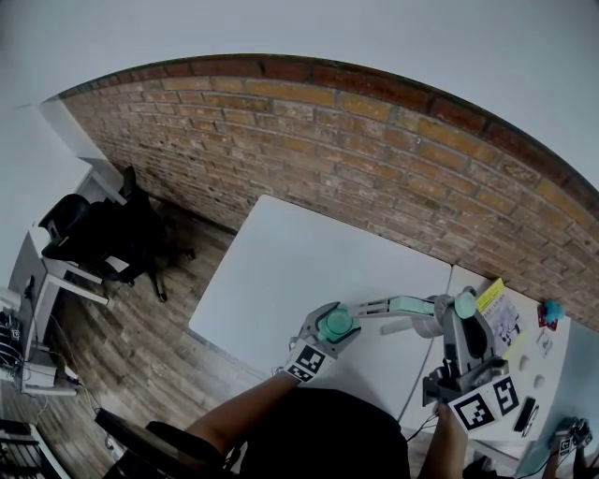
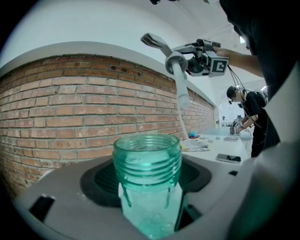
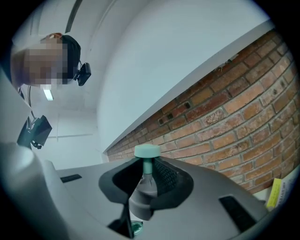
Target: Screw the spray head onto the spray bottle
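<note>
We pinch the spray bottle (image 2: 147,159) in the left hand-held gripper (image 2: 150,199), the spray head (image 3: 143,197) in the right hand-held gripper (image 3: 146,185) — dip tube (image 2: 180,93) enters straight first.

A red brick wall (image 1: 374,159) backs a white table (image 1: 299,271) (white wall (image 1: 281,28) above). A black office chair (image 1: 103,234) stands on wooden flooring (image 1: 140,341).
</note>
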`<state>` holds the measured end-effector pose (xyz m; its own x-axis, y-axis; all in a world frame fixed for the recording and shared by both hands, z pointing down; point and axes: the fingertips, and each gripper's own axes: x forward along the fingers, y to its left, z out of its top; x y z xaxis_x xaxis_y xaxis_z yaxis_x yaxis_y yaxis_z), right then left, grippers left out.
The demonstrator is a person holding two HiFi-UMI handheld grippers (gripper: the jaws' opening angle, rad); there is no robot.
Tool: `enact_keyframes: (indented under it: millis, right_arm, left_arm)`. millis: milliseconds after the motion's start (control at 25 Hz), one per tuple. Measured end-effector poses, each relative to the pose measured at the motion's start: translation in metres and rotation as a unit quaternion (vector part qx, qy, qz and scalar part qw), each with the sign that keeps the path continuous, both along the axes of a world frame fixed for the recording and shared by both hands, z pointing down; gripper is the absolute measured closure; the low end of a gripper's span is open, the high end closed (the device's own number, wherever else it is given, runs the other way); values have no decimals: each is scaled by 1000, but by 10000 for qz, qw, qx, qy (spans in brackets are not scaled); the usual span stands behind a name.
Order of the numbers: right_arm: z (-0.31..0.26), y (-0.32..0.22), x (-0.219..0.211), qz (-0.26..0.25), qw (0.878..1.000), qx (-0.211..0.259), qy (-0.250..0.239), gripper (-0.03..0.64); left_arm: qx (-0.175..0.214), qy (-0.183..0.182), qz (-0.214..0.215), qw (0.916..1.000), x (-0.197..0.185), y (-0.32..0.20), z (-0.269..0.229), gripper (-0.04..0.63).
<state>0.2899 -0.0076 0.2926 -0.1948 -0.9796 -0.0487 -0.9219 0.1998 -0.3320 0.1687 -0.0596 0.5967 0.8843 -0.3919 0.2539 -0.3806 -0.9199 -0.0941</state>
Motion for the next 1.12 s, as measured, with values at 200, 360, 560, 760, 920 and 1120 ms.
enact_keyframes:
  millis: [200,360,560,760,920,1120]
  right_arm:
    - [-8,-2,-4,-41,9999,110,-84,549]
    - [-14,-3,-8,-88,9997,200,-80,549]
    - [-24,-7,-15,-179,9993,317,-79,549]
    - [-29,-11,-21,-275,9989,374,-79,549]
    - [-29,-13,-23,-326,9987,393,-71,551]
    - [-29,-16,-30,-439,9982,406,-98,549]
  left_arm:
    - [2,-4,21,10000,-1,-1,-1,270]
    - [4,0,38,10000,-1,0,0,270]
    - [9,6,33,10000,-1,0,0,270]
    - [15,7,36,10000,0,-1,0,270]
    - [29,11,45,10000,2,0,0,270]
    - [36,4,58,10000,1,1,0,270]
